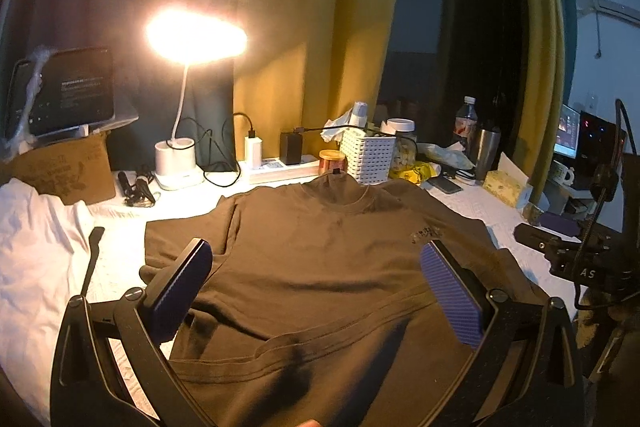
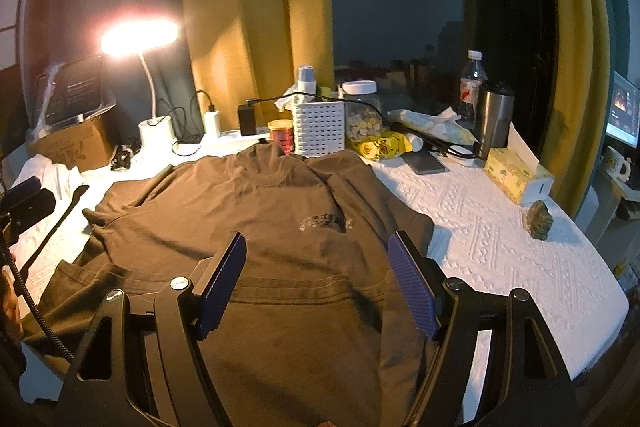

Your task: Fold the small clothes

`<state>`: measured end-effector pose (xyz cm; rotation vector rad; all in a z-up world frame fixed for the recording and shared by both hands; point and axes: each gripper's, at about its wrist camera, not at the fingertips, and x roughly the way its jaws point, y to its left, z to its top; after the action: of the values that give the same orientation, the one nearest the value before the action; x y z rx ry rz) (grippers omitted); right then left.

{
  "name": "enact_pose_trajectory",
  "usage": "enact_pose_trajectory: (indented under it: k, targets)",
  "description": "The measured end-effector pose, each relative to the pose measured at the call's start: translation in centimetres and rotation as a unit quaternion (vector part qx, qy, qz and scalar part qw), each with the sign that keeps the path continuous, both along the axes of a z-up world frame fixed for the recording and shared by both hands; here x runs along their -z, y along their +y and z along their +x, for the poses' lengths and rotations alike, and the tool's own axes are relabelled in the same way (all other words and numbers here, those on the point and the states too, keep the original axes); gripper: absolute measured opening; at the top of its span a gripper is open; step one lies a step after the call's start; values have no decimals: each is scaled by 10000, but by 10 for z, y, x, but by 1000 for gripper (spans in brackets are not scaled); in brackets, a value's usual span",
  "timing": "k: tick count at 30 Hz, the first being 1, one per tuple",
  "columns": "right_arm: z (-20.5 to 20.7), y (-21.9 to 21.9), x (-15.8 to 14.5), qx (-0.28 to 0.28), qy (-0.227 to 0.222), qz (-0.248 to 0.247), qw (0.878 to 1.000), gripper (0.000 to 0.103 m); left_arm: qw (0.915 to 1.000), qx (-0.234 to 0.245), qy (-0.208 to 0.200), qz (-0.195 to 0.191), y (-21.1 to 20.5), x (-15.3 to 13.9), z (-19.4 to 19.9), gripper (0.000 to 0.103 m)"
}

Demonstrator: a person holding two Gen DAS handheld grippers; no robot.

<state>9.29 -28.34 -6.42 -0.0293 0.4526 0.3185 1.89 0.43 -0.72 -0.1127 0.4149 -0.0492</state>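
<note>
A brown T-shirt (image 1: 320,259) lies spread on the white textured table cover (image 2: 500,239), collar toward the far clutter, small print on its chest. Its hem is doubled over near me. My left gripper (image 1: 316,255) hovers open over the shirt's lower middle, purple pads wide apart with nothing between them. In the right wrist view the same shirt (image 2: 260,219) fills the centre, and my right gripper (image 2: 316,247) stands open above its lower right part, touching no cloth. The other gripper's body shows at the left wrist view's right edge.
White cloth (image 1: 36,259) lies at the left. A lit desk lamp (image 1: 180,163), cardboard box (image 1: 68,171), power strip, white basket (image 2: 318,131), jar, bottle, steel tumbler (image 2: 494,125), phone and tissue box (image 2: 516,179) line the far edge. A small figurine (image 2: 540,221) sits right.
</note>
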Motion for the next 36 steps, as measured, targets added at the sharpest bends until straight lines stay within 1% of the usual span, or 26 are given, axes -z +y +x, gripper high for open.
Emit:
enact_pose_trajectory:
  k: [10,13,20,26,32,36]
  targets:
    - [41,-23,-3,184,284,13,9994,77,9993,-97,352,70,0,5,35,102]
    - [57,-28,-3,178,374,8,9991,77,9988,-125,467,29,2,5,47,102]
    - [97,-37,-1,116,612,-52,9980,77,9973,-229,698,1,1,7,76,102]
    - [133,-45,1,141,727,-86,9972,77,9959,-330,845,-31,2,11,101,102]
    - [166,-52,11,154,954,-73,9953,77,9947,-359,965,14,-1,16,125,102]
    - [187,-56,23,104,1172,-79,9930,76,9935,-393,1061,73,-2,20,139,102]
